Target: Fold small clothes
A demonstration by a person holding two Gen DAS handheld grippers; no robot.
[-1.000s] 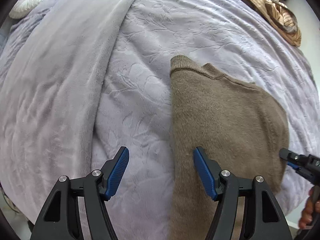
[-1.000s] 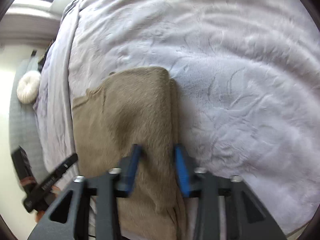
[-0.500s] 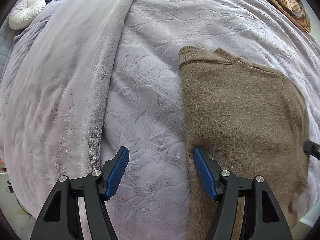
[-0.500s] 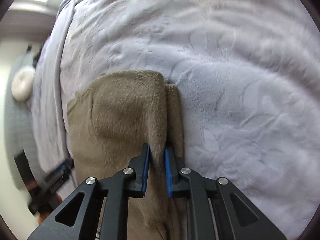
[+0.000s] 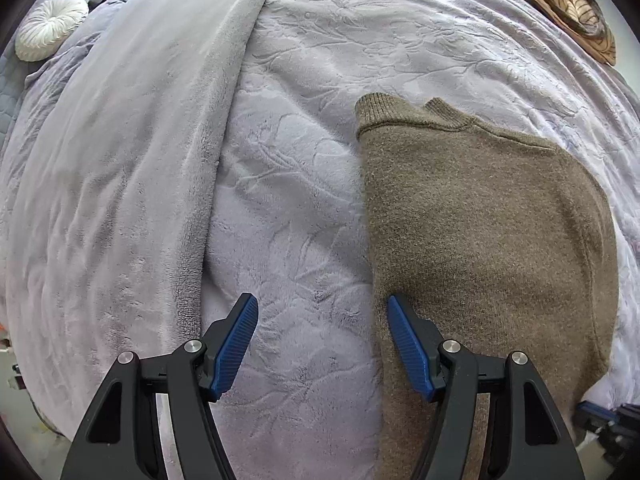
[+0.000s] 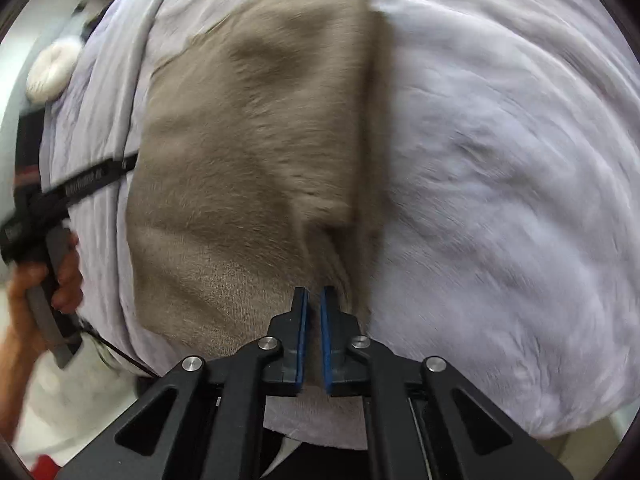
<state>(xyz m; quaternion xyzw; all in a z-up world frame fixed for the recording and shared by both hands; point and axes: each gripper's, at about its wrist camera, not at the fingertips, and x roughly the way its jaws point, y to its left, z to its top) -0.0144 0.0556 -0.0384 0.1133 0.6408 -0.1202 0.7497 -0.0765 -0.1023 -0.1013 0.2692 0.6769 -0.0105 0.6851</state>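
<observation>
A brown knit sweater [image 5: 480, 216] lies partly folded on a pale lilac bedspread [image 5: 304, 160]. Its ribbed collar points to the far side. My left gripper [image 5: 322, 344] is open and empty above the sweater's left edge, with its right finger over the cloth. In the right wrist view the sweater [image 6: 248, 140] fills the middle. My right gripper [image 6: 313, 320] is shut on the sweater's near right edge and lifts a fold of it. The left gripper's body and the hand holding it [image 6: 44, 240] show at the left edge of that view.
A grey plush blanket [image 5: 120, 160] covers the left side of the bed. A round white cushion [image 5: 50, 26] lies at the far left. A striped brown item [image 5: 568, 4] lies at the far right. The bed's near edge runs below the grippers.
My right gripper closed on the sweater's edge and pulled it up and back. My left gripper stayed open and drew slightly away, so more of the sweater shows.
</observation>
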